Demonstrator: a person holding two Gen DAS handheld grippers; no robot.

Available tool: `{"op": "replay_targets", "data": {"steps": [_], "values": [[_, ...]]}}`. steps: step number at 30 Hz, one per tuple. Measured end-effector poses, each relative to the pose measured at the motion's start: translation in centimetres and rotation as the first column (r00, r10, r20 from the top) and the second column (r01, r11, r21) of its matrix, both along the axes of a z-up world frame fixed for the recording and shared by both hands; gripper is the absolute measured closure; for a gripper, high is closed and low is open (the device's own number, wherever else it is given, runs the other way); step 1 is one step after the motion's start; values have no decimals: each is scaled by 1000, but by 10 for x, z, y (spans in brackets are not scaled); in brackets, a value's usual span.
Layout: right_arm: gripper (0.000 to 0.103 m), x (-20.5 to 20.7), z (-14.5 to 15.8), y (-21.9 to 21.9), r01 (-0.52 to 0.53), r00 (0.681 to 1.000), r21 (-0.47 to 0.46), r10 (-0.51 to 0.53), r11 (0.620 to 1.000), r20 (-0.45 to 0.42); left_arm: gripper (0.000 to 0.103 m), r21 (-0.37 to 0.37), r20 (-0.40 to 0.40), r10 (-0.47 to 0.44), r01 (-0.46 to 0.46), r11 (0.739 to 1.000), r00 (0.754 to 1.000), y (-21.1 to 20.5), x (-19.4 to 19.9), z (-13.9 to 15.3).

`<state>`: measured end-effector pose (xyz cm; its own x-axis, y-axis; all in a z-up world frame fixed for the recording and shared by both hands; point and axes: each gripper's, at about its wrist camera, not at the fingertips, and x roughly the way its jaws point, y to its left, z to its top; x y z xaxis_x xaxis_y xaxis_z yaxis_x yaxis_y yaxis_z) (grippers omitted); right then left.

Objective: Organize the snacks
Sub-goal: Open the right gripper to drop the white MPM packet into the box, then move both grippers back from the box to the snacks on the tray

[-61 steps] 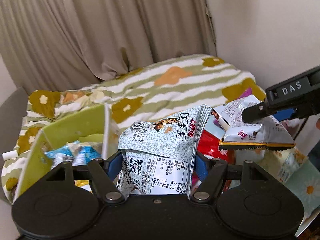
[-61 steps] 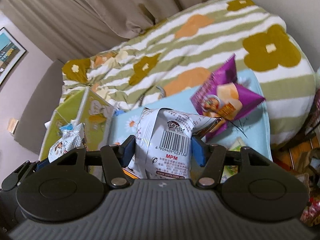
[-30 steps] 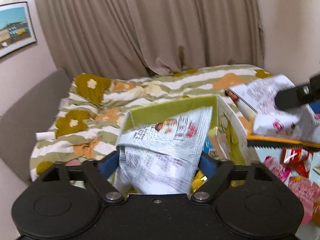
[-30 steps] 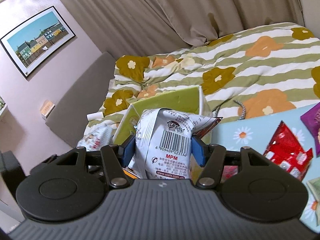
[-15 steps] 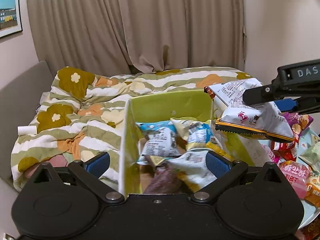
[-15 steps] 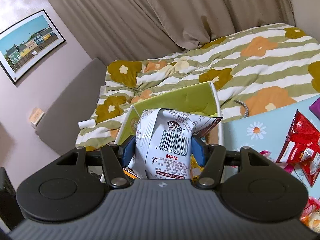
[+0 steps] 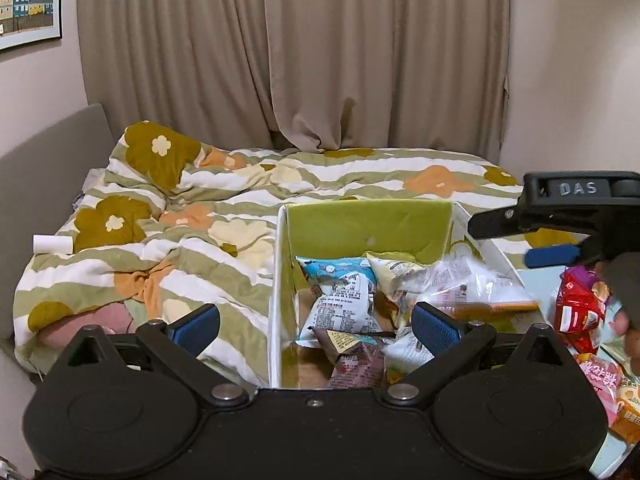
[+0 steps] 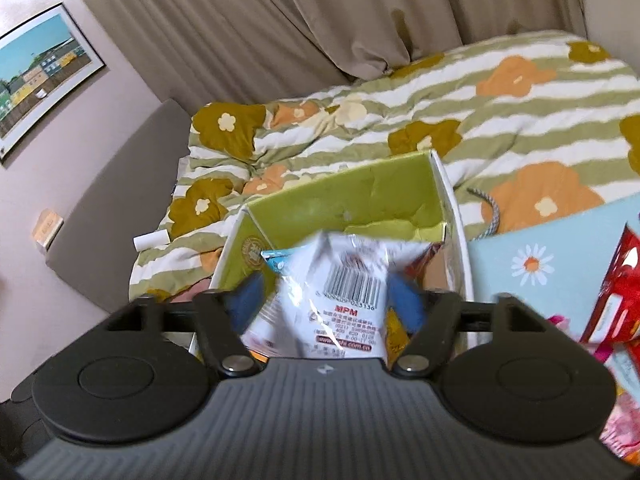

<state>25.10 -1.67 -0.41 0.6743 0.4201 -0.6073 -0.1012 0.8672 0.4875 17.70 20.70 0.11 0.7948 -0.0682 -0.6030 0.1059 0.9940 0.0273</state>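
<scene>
The open box (image 7: 368,224), green inside and white outside, stands on the bed and holds several snack bags (image 7: 344,308). My left gripper (image 7: 316,328) is open wide above its near left wall, with nothing between the pads. My right gripper (image 8: 326,300) hovers over the box (image 8: 352,196) with its jaws opening. A white barcode bag (image 8: 340,292) lies blurred between the pads, free of them. In the left wrist view the right gripper (image 7: 520,242) hangs over the box's right side, the white bag (image 7: 472,284) dropping beneath it.
A floral striped quilt (image 7: 200,216) covers the bed, with a small white roll (image 7: 52,244) on its left. Red and pink snack packs (image 7: 580,312) lie on a light blue flowered surface (image 8: 560,248) right of the box. Curtains and a grey headboard stand behind.
My left gripper let its pale printed bag fall into the box and opened wide. The right gripper came over the box and its jaws spread, freeing the white barcode bag.
</scene>
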Motion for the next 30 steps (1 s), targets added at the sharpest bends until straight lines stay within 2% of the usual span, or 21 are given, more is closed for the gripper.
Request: {"op": "replay_targets", "data": {"steps": [2, 6, 11, 19, 24, 30], "values": [[0, -1, -5, 0, 12, 1000, 5, -12, 1000, 2, 0, 5, -14, -3, 3, 1000, 1000, 1, 0, -3], [0, -10, -9, 6, 21, 999, -56, -20, 998, 35, 0, 13, -30, 4, -4, 1000, 1000, 3, 1, -5], [0, -20, -6, 6, 29, 997, -80, -23, 996, 71, 0, -11, -29, 19, -19, 1000, 999, 1, -1, -1], [0, -35, 5, -7, 42, 995, -91, -34, 995, 89, 0, -3, -1, 2, -2, 1000, 1000, -10, -10, 16], [0, -54, 20, -21, 62, 991, -111, -48, 992, 123, 0, -20, 4, -11, 11, 1000, 1000, -24, -17, 25], [0, -82, 36, -59, 96, 983, -135, -73, 986, 168, 0, -36, 19, -47, 48, 998, 999, -60, -31, 36]]}}
